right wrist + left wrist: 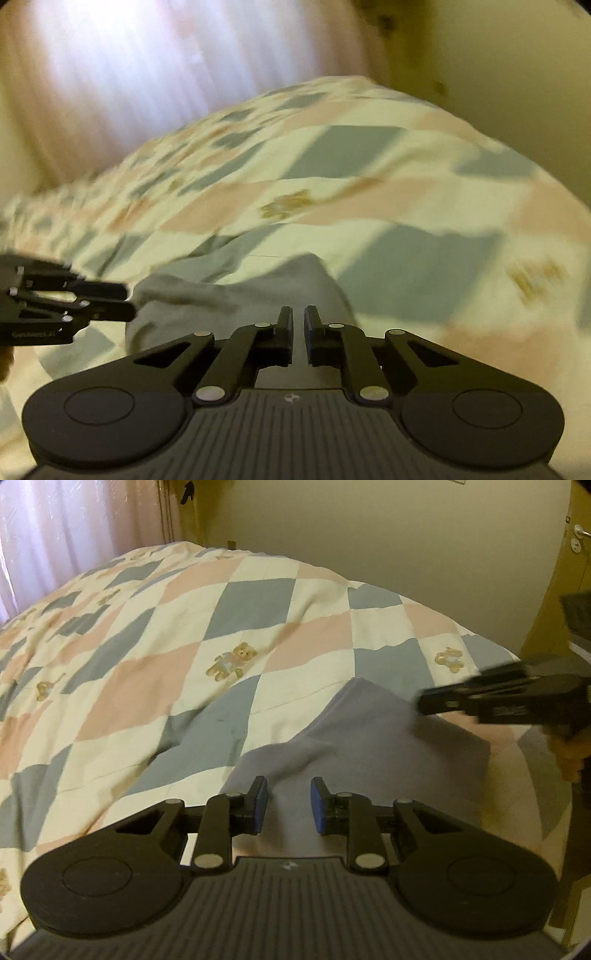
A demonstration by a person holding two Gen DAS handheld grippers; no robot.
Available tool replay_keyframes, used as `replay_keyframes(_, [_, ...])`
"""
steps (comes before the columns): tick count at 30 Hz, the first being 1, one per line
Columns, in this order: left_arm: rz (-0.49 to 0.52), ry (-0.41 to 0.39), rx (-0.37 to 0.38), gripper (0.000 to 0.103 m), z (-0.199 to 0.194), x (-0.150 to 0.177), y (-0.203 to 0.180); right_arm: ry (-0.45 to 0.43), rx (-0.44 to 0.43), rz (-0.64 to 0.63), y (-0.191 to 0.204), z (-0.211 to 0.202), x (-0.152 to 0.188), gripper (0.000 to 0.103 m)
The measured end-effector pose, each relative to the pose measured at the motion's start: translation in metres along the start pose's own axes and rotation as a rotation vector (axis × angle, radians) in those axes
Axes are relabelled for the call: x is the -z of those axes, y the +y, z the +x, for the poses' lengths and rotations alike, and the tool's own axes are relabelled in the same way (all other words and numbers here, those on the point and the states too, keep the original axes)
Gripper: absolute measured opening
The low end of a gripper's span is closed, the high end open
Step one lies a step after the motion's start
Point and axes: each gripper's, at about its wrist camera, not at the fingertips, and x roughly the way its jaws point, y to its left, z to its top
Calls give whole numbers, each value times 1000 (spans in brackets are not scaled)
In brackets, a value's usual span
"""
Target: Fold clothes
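A grey-lilac garment (369,738) lies on the checked bedspread (184,646) near the bed's front edge, partly folded with a raised corner. My left gripper (289,788) is open above the garment's near part, with nothing between its blue pads. My right gripper (298,314) has its fingers close together with a narrow gap, over the garment (229,295); nothing shows between them. The right gripper also shows in the left wrist view (424,701) at the garment's right corner. The left gripper shows in the right wrist view (125,301) at the garment's left edge. The right wrist view is blurred.
The bedspread has pink, blue and cream diamonds with teddy bears (231,662). Curtains (74,535) hang at the back left. A plain wall (369,535) stands behind the bed and a door with a handle (580,531) is at the right.
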Motion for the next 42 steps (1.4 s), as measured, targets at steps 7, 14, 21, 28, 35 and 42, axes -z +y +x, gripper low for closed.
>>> replay_keyframes(7, [22,67,-29,23,69,13,22,90,31,-2,-19,86,-1,0])
replay_keyframes(14, [-70,28,36,20,46,12,52,109,-19,262,-49,75,-23,3])
replay_keyframes(21, [-28,-99,124,14,-9,5,64,11,39,24,67,-18,-1,18])
replay_keyframes(28, [198,10,101,14,54,51,34,140,159,-119,148,5,98,15])
replay_keyframes(35, [179,-3,84,13,35,40,37,120,130,-37,132,-5,92,16])
replay_keyframes(42, [93,-58,160,13,-28,31,25,17,265,-14,96,-47,57,16])
